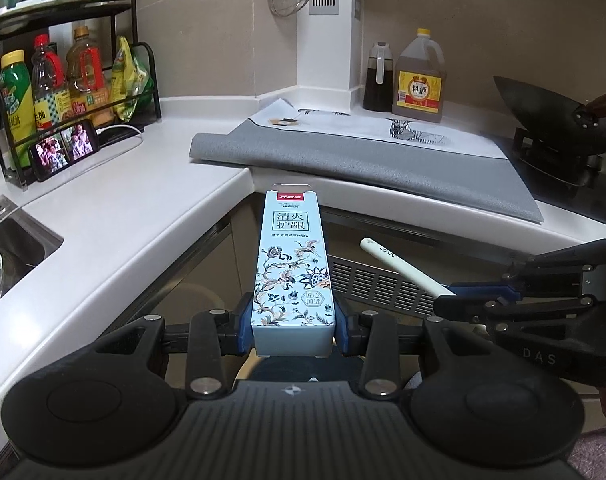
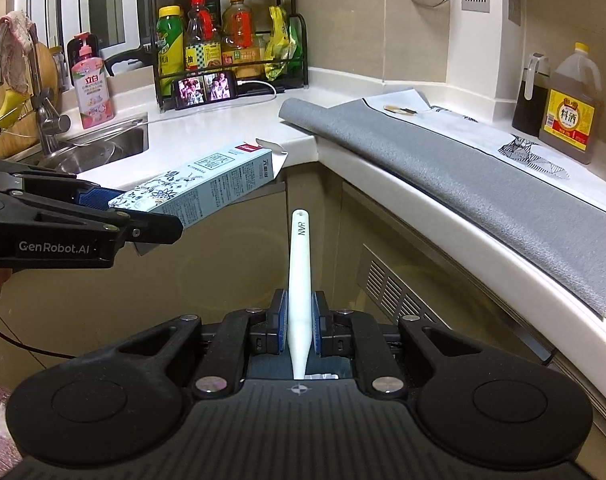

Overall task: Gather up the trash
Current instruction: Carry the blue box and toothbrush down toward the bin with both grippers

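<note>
My left gripper [image 1: 293, 326] is shut on a long light-blue carton [image 1: 291, 264] with a floral print. The carton points forward, in front of the cabinet below the counter corner, and its far flap is open. My right gripper [image 2: 299, 320] is shut on a slim white tube [image 2: 299, 276] marked NVP that tapers toward the camera. In the right wrist view the left gripper [image 2: 115, 210] comes in from the left with the carton [image 2: 207, 188]. The left wrist view shows the right gripper [image 1: 459, 296] at the right holding the white tube [image 1: 399, 266].
A white L-shaped counter [image 1: 143, 216] wraps around both grippers, with a grey mat [image 1: 383, 160] on its right run. A sink [image 2: 103, 148] and faucet are at the left. A bottle rack [image 1: 63, 84] and phone [image 1: 65, 150] stand behind. A wok [image 1: 559, 116] sits on the stove.
</note>
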Demonstrator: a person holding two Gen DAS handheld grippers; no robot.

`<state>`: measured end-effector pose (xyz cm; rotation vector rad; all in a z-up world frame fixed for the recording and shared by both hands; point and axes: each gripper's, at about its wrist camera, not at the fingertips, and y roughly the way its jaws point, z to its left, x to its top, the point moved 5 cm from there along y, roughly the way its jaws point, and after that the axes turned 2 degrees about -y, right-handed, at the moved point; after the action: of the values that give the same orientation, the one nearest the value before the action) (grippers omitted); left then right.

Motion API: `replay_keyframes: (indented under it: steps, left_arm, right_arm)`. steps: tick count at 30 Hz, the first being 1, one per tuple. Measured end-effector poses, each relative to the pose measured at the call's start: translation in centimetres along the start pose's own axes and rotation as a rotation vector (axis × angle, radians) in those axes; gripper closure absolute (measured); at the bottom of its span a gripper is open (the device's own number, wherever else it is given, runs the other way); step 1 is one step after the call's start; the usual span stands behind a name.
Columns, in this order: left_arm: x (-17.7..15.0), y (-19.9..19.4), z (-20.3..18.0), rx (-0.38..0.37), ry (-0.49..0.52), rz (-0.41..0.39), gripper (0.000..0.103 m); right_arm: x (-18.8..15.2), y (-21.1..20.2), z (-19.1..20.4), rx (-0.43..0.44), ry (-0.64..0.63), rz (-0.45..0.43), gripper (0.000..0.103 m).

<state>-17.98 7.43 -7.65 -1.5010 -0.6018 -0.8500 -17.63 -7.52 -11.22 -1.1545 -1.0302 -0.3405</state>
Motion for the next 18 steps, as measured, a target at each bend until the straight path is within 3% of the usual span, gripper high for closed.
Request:
replay_keyframes:
  steps: [18]
  left_arm:
    - [-0.3,1.2,0.2,-0.007,-0.001,0.029,0.06]
  right_arm:
    - [-0.1,1.5,-0.2,0.006,0.004,0.043,0.089]
